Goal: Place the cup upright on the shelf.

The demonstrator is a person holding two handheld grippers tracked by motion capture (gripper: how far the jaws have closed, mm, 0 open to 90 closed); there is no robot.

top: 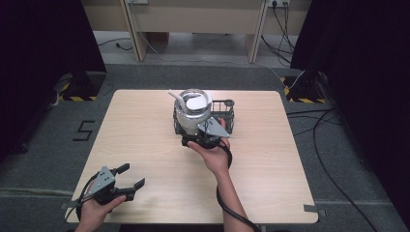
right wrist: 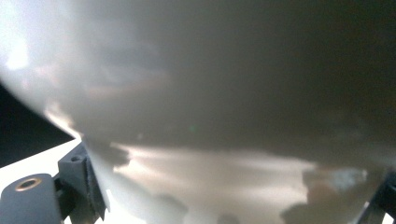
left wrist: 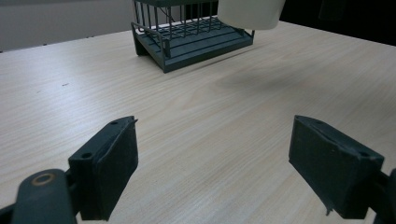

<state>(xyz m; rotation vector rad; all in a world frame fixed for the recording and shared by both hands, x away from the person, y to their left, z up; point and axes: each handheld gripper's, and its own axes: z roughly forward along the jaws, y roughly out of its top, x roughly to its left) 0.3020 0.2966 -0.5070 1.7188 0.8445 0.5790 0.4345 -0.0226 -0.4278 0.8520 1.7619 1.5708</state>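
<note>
Light wooden table (top: 145, 145), one. On it, one dark wire rack (top: 223, 116) standing past the middle, toward the far edge. In the left gripper view the rack (left wrist: 187, 37) shows vertical bars on a ridged base, sitting flat on the wood.

One shiny metal bowl (top: 192, 112), rounded, over the left part of the rack as seen from the high view. Whether it rests on the rack or is held clear of it cannot be told. Inside the bowl: one white spoon-like utensil (top: 177, 97), its handle leaning out over the far-left rim, with a white oval patch beside it in the bowl's bottom.

Grippers, two.
- Right gripper (top: 205, 134): up against the near side of the bowl, held by the right hand (top: 212, 152). In the right gripper view the bowl's reflective wall (right wrist: 210, 93) sits between the two jaws, very close and blurred; the jaws appear to pinch the bowl.
- Left gripper (top: 126, 176): near the table's near-left corner, well apart from rack and bowl, held by the left hand (top: 96, 208). Jaws spread wide with bare wood between them in the left gripper view, holding nothing.

One black cable (top: 232, 208) trails along the right forearm.
</note>
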